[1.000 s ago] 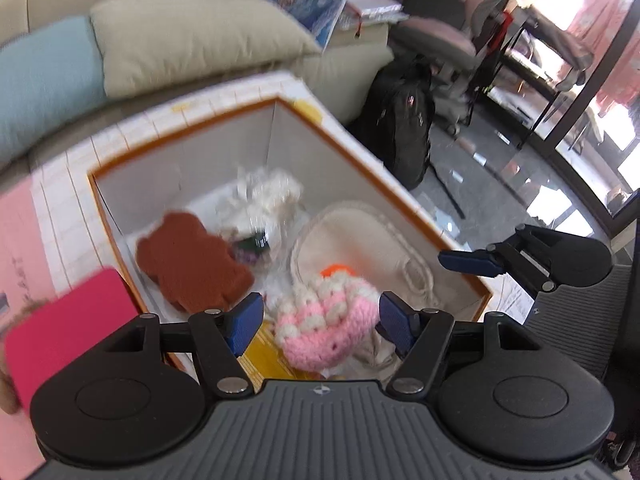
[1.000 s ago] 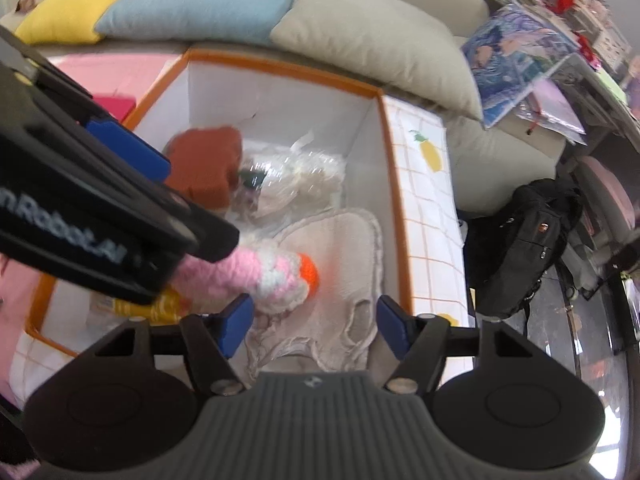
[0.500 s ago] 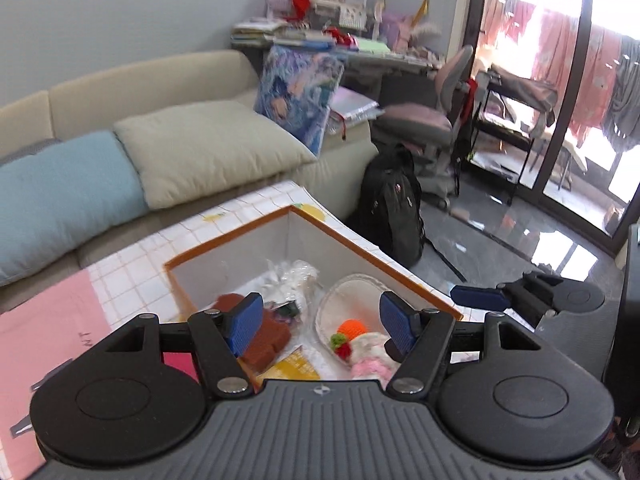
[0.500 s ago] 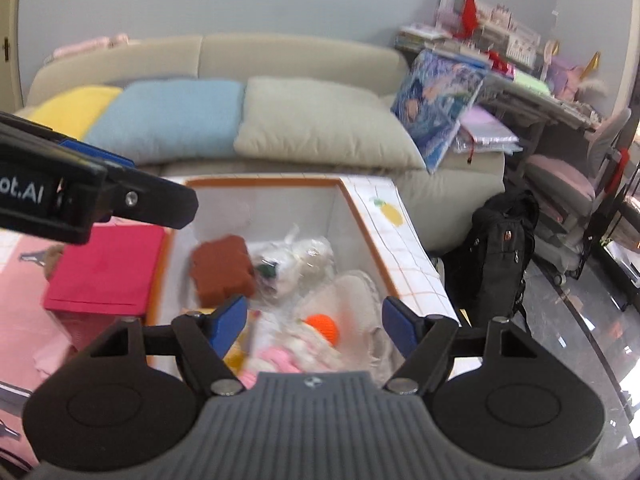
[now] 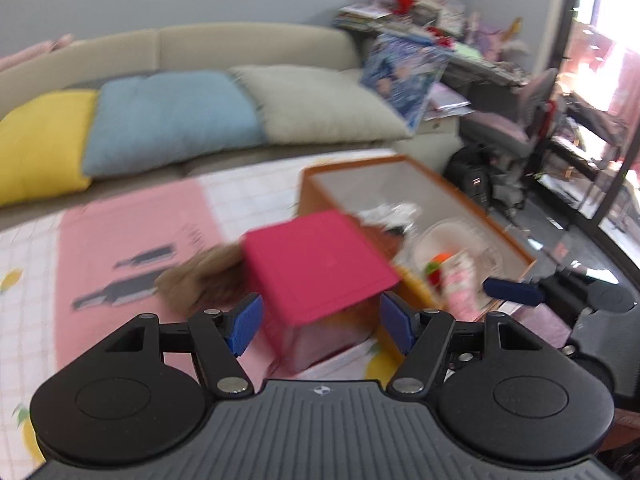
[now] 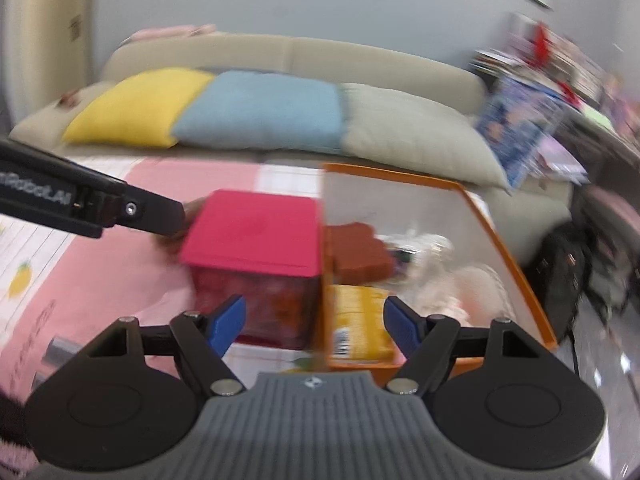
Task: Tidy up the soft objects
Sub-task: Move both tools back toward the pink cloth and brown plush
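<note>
Stretching across the back of both views, the long beige fabric sofa [image 6: 288, 64] carries a yellow cushion [image 6: 136, 108], a blue cushion [image 6: 264, 114] and a grey-green cushion [image 6: 416, 136]. In front of it lies a pink printed play mat [image 5: 136, 240] over a white checked cover.

On that surface sits the large orange-rimmed white storage box [image 6: 460, 188], already holding a rust-brown plush block [image 6: 356, 254], a crinkled clear plastic bag [image 6: 420, 246], a yellow packet [image 6: 360, 320] and a pink-and-white knitted toy with an orange tip [image 5: 452, 272]. Touching the box's near wall stands a smaller container with a flat magenta lid [image 6: 256, 232].

Just beside that lid, outside the box, lies a fuzzy tan plush toy [image 5: 204, 276], likely the next piece to sort. It should be light, floppy and compressible, so a pinch through its thick middle would hold better than a tuft of fur.

Both tools hang empty: the left claw [image 5: 322, 322] stands wide apart, and the right claw [image 6: 316, 324] has just been opening, nothing between its blue pads [image 6: 230, 320].
</note>
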A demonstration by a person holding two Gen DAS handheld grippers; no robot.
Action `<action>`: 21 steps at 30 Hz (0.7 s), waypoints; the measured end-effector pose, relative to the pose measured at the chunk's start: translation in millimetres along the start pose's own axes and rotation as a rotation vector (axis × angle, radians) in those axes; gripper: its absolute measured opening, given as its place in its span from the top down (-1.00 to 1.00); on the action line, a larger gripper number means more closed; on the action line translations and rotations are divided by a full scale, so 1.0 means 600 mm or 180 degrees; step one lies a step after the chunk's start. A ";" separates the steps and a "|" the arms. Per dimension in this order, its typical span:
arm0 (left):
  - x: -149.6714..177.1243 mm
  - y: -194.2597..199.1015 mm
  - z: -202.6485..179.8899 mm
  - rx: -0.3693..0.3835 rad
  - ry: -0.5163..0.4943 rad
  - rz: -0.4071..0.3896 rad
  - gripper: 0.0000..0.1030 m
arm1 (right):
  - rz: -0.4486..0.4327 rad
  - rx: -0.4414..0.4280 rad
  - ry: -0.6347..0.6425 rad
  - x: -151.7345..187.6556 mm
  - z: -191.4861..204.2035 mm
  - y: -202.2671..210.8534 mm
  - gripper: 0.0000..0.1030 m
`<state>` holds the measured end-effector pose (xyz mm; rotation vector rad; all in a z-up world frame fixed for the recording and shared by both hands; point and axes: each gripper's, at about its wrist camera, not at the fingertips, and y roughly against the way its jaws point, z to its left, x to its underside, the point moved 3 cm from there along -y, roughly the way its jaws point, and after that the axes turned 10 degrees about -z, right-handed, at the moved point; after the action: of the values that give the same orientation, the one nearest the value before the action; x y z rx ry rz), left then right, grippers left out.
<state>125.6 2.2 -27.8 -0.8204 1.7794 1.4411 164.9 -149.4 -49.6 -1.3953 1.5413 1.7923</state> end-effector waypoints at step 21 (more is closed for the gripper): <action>0.130 0.030 0.187 -0.0540 0.0791 0.0486 -0.52 | 0.0815 -0.0525 -0.0037 0.041 0.180 -0.142 -0.76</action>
<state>81.5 111.8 -98.6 -1.0061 1.9588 1.6674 176.9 -32.3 -124.9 -1.3041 1.6612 2.1175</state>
